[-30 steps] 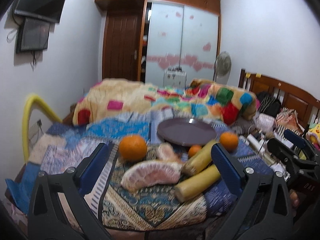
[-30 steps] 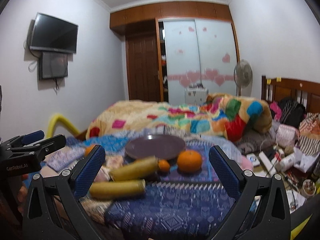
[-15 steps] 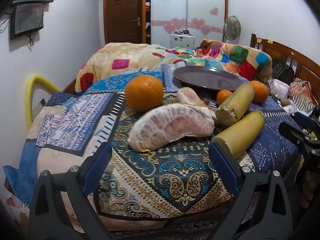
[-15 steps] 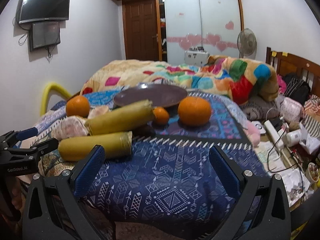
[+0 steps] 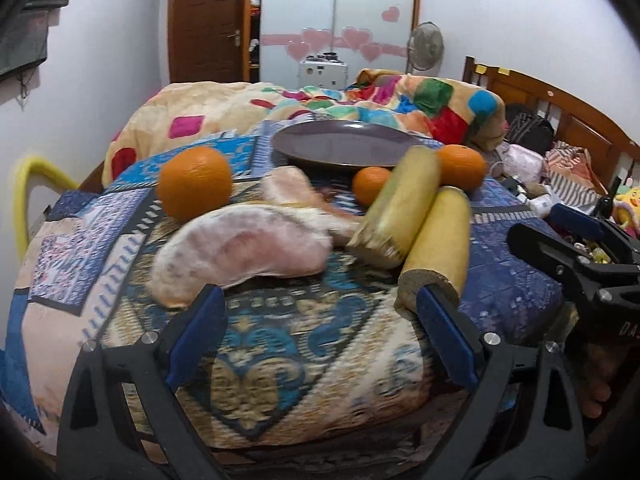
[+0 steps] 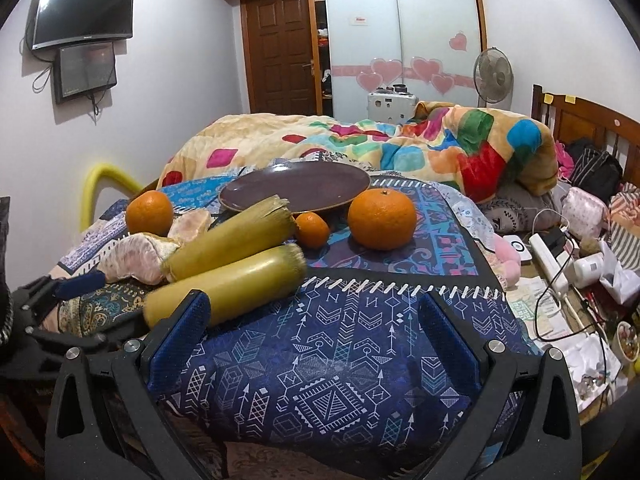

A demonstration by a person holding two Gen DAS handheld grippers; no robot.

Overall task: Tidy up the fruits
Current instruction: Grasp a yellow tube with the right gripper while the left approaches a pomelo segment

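Note:
On the patterned bedspread lie a large peeled pomelo segment, a smaller one, two yellow cane pieces and three oranges. Behind them sits an empty purple plate. My left gripper is open just short of the large segment and the nearer cane end, holding nothing. My right gripper is open over the blue cloth, the lower cane by its left finger and the big orange further back.
A colourful quilt is heaped behind the plate. Right of the bed are a wooden headboard, cables, a power strip and clutter. A yellow tube arches at the bed's left edge.
Both cameras have dropped and tilted down toward the bed, so the fruit looms larger. The left gripper has closed in on the large pomelo segment. The fruit has not moved.

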